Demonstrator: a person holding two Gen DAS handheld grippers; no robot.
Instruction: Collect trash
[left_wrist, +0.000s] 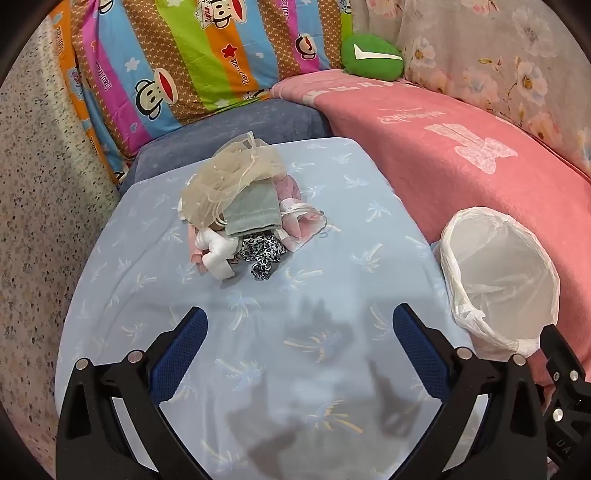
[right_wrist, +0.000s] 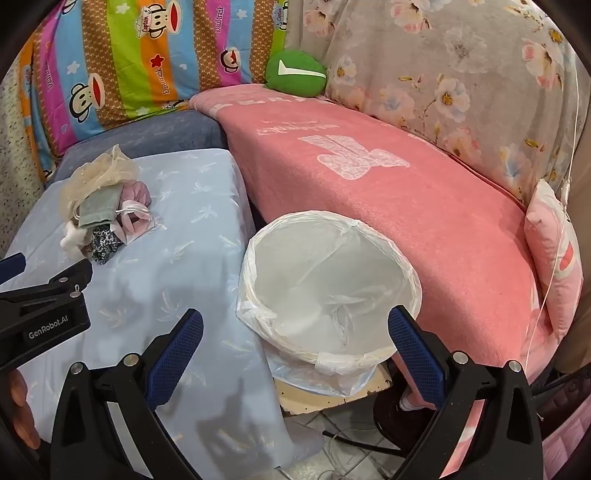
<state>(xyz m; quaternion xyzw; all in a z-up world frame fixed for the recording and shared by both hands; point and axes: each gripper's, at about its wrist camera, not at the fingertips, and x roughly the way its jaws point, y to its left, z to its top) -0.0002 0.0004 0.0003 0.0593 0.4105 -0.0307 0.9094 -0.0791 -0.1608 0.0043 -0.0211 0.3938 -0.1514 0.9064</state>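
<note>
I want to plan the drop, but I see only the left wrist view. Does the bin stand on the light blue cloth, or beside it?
Observer: Beside it. The bin stands on a worn board over a tiled floor, just off the edge of the blue cloth.
Operator: Is the right hand-held gripper free?
Observer: Yes. The right hand-held gripper is open with nothing between its pads, and it points at the bin's opening.
Operator: What lies further right of the bin?
Observer: A pink pillow at the end of the pink blanket, with a thin white cable hanging next to it.
</note>
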